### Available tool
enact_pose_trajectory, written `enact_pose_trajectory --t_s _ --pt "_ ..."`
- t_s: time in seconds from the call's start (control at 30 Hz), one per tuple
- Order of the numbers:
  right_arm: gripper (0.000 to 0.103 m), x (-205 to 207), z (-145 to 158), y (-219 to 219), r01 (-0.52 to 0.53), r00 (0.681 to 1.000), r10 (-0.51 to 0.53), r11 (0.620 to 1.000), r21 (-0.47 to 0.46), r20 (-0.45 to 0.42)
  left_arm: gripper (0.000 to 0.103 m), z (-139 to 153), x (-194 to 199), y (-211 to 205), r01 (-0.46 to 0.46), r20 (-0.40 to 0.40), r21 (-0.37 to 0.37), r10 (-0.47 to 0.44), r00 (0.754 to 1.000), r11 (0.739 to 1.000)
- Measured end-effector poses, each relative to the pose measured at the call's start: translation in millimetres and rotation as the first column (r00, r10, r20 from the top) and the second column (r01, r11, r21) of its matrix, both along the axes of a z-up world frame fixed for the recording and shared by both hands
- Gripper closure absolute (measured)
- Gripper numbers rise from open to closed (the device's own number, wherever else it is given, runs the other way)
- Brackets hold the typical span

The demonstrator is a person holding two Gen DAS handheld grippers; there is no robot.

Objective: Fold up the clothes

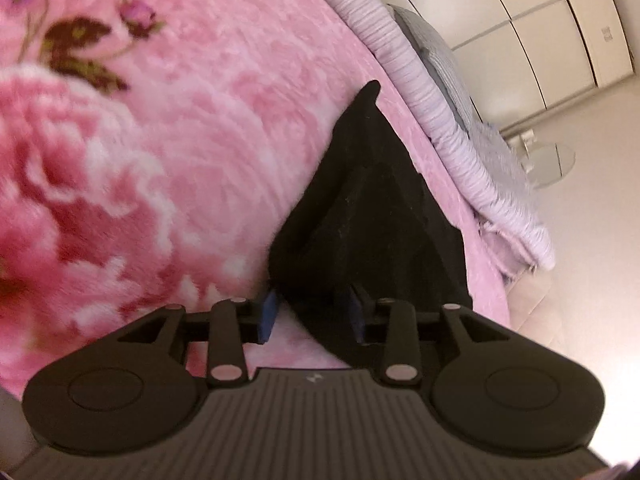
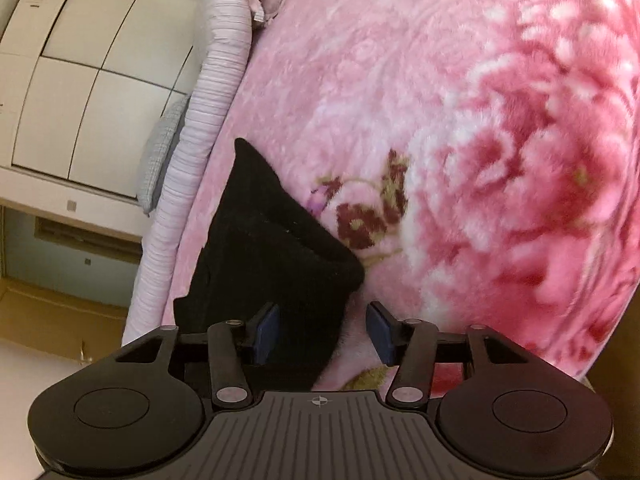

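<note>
- Pink flowered blanket [image 1: 208, 128] spread over the bed.
- Black garment [image 1: 372, 216] lying folded on blanket, near lilac bed edge [image 1: 436, 92].
- Left gripper [image 1: 314, 316] fingers spread, garment corner between.
- Right gripper [image 2: 322, 334] fingers spread, garment corner between.

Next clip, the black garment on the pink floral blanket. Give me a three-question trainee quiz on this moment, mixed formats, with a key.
1. True or false: the black garment lies on the pink floral blanket.
2. Multiple choice: how do the jaws of the right gripper stand? A) shut on the garment B) open, with the garment's corner between the pads C) out of view
3. Fill in: beyond the blanket's edge lies a ribbed ____ quilt.

Key: 1 true; 2 B; 3 lilac. The left gripper is also open around the cloth.
</note>
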State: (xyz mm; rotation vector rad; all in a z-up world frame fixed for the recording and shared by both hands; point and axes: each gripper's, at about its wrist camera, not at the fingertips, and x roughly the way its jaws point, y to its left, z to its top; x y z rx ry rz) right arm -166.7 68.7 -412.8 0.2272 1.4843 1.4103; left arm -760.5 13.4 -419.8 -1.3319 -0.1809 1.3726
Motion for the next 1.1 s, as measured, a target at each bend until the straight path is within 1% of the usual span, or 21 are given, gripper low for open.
enact_pose_trajectory --t_s 0.03,0.07,0.1,0.13,0.2,0.27,0.33,0.47,0.53,0.6,0.63,0.7,0.73,0.77,0.8,0.83,0.87,0.93,1.0,1.07,1.1 --pt "0.051 -3.2 -1.0 2.6 -0.002 1.000 0.001 1.000 0.014 0.001 0.079 -1.6 0.4 1.9 -0.012 0.002 0.000 0.012 1.000 1.000" --pt "0.076 -6.2 3.6 8.3 -0.004 1.000 0.003 1.000 0.012 0.022 0.086 -2.4 1.4 3.9 -0.019 -0.002 -0.004 0.019 1.000 1.000" --pt "0.096 -8.8 6.9 12.4 -0.011 0.998 0.011 1.000 -0.005 0.058 0.087 -0.6 2.4 4.8 -0.015 -0.019 -0.004 0.015 1.000 1.000" --pt "0.095 -11.4 10.0 16.3 -0.017 0.995 0.019 1.000 -0.024 0.096 0.089 2.1 3.5 5.1 -0.007 -0.040 0.000 0.007 0.999 1.000" --pt "0.096 -12.9 22.6 13.0 -0.024 0.993 0.021 0.999 0.022 0.114 0.091 11.4 7.8 2.8 0.023 -0.103 0.017 -0.021 0.994 1.000" --pt "0.097 -15.4 37.5 4.4 -0.051 0.987 0.040 0.996 0.070 0.153 0.091 22.3 12.2 -0.6 0.054 -0.160 0.036 -0.048 0.986 0.998" --pt "0.097 -16.0 47.8 -4.6 -0.069 0.983 0.054 0.994 0.085 0.174 0.092 33.3 16.5 -4.2 0.086 -0.216 0.053 -0.073 0.974 0.995" --pt "0.097 -8.3 44.6 -26.0 -0.049 0.986 0.039 0.997 0.056 0.162 0.092 51.2 25.7 -18.7 0.160 -0.280 0.073 -0.133 0.951 0.984" --pt "0.097 -4.2 33.6 -37.3 -0.056 0.982 0.053 0.998 0.013 0.179 0.090 47.4 30.3 -22.9 0.196 -0.311 0.037 -0.175 0.934 0.980" --pt "0.095 -0.6 20.3 -44.7 -0.064 0.979 0.072 0.997 -0.048 0.191 0.088 30.8 30.9 -25.1 0.191 -0.312 -0.042 -0.194 0.930 0.981" --pt "0.095 1.2 14.9 -47.6 -0.079 0.976 0.093 0.994 -0.076 0.196 0.087 24.7 28.9 -27.7 0.184 -0.298 -0.058 -0.193 0.935 0.981" --pt "0.093 6.9 21.4 -55.4 -0.085 0.967 0.102 0.993 -0.080 0.234 0.082 24.1 21.7 -35.3 0.154 -0.261 -0.044 -0.160 0.952 0.987" --pt "0.092 9.7 25.0 -59.3 -0.088 0.962 0.106 0.993 -0.081 0.253 0.080 27.2 19.0 -37.8 0.147 -0.261 -0.049 -0.155 0.953 0.988" --pt "0.091 11.7 31.9 -63.1 -0.087 0.944 0.108 0.993 -0.080 0.312 0.079 31.6 17.5 -39.9 0.141 -0.281 -0.053 -0.150 0.948 0.989" --pt "0.091 13.6 39.1 -66.8 -0.085 0.922 0.109 0.993 -0.080 0.373 0.079 38.2 17.6 -42.3 0.133 -0.321 -0.059 -0.145 0.936 0.989" --pt "0.090 15.0 45.5 -69.0 -0.086 0.903 0.107 0.994 -0.068 0.416 0.079 46.0 20.0 -44.2 0.131 -0.371 -0.073 -0.149 0.917 0.989" --pt "0.090 14.8 52.3 -70.2 -0.090 0.888 0.110 0.994 -0.066 0.447 0.079 53.9 23.2 -45.7 0.131 -0.420 -0.090 -0.157 0.894 0.987" --pt "0.088 6.5 62.6 -70.6 -0.101 0.864 0.124 0.992 -0.072 0.489 0.079 66.0 32.3 -48.6 0.134 -0.488 -0.110 -0.171 0.856 0.985" --pt "0.083 -8.9 65.4 -67.4 -0.141 0.842 0.163 0.987 -0.082 0.514 0.077 74.5 49.7 -49.8 0.169 -0.520 -0.130 -0.212 0.828 0.977" --pt "0.072 -32.1 62.2 -62.8 -0.196 0.795 0.231 0.973 -0.122 0.560 0.075 78.8 71.0 -49.1 0.201 -0.543 -0.174 -0.265 0.797 0.964" --pt "0.069 -43.9 60.5 -60.5 -0.223 0.769 0.265 0.964 -0.144 0.582 0.075 79.6 83.0 -47.8 0.217 -0.563 -0.199 -0.292 0.773 0.956"
